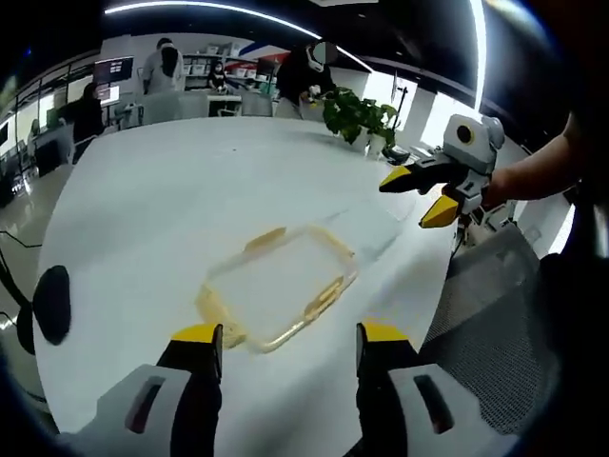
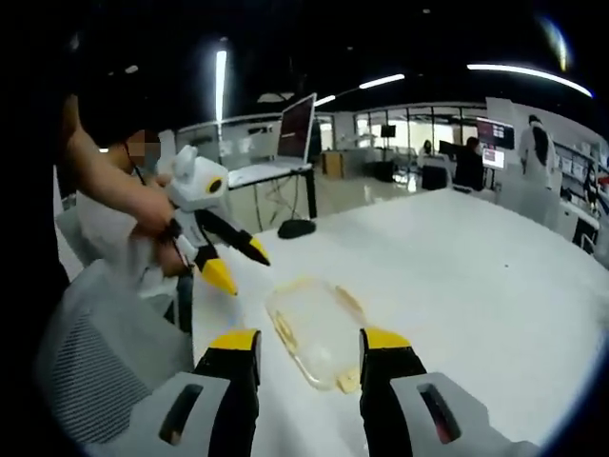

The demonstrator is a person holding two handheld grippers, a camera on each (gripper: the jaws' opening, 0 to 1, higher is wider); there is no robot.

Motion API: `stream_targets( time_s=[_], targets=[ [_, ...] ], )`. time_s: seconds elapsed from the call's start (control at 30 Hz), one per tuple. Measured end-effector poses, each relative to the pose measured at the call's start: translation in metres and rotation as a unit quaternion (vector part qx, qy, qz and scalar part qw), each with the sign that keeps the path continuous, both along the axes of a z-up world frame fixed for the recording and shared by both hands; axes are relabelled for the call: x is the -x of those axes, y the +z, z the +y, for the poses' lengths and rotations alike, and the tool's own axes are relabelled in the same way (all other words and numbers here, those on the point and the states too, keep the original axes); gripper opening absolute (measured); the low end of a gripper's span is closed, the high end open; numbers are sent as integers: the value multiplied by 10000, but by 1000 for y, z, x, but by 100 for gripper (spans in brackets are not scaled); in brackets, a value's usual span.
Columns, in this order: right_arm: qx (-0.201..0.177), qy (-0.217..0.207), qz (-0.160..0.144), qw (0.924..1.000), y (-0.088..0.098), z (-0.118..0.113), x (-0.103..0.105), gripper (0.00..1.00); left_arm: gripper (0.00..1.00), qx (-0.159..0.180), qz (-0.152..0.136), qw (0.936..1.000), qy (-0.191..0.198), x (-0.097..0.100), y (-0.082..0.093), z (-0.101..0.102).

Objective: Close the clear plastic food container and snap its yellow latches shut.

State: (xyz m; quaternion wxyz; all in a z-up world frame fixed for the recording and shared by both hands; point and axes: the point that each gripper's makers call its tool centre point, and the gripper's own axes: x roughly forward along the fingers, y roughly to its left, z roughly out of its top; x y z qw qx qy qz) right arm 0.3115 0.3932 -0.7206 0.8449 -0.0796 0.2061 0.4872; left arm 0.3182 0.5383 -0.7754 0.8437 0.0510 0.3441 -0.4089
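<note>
The clear plastic container [image 1: 276, 286] lies flat on the white table [image 1: 171, 200], with yellow latches along its sides. I cannot tell whether its lid is pressed down. My left gripper [image 1: 290, 335] stands open just short of the container's near edge, nothing between its yellow-tipped jaws. My right gripper [image 1: 417, 198] hangs open above the table's right edge, apart from the container, held by a hand. In the right gripper view the container [image 2: 314, 328] lies just ahead of my open right gripper [image 2: 310, 340], and the left gripper [image 2: 236, 264] hovers open to its left.
A grey mesh chair [image 1: 485, 305] stands against the table's edge. A potted plant [image 1: 357, 114] sits at the far side, a black oval object [image 1: 52, 303] near the left edge. A monitor [image 2: 297, 124] and black mouse [image 2: 297, 228] lie beyond. Several people stand in the background.
</note>
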Motion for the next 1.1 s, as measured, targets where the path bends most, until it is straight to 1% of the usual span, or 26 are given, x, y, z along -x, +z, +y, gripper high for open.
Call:
stream_targets(
  time_s=[0.13, 0.2, 0.33, 0.4, 0.47, 0.7, 0.77, 0.87, 0.97, 1.03, 1.1],
  targets=[
    [36, -19, -8, 10000, -1, -1, -4, 39, 56, -84, 5, 9999, -101, -1, -3, 1],
    [48, -20, -7, 10000, -2, -1, -4, 39, 55, -110, 101, 9998, -133, 1, -5, 2],
    [139, 35, -37, 9999, -5, -1, -7, 38, 54, -196, 69, 9996, -204, -2, -7, 5],
    [280, 113, -106, 9995, -8, -2, -8, 38, 53, -281, 56, 9992, -282, -3, -9, 7],
    [306, 141, -119, 9994, -9, -2, -9, 38, 53, -391, 54, 9985, -367, -4, -12, 9],
    [353, 167, -122, 9992, -11, -2, -13, 38, 52, -527, 18, 9976, -444, -9, -13, 13],
    [418, 204, -163, 9988, -12, -2, -14, 38, 53, -552, -8, 9975, -453, -11, -13, 14],
    [564, 300, -188, 9978, -17, -2, -16, 38, 53, -636, -43, 9964, -551, -15, -14, 16],
    [603, 356, -179, 9974, -18, -1, -18, 38, 53, -718, -46, 9955, -612, -17, -15, 18],
    [633, 379, -172, 9971, -18, 0, -19, 38, 53, -823, -106, 9940, -707, -19, -16, 21],
    [681, 398, -172, 9967, -19, 1, -19, 38, 52, -833, -91, 9937, -740, -20, -16, 21]
  ],
)
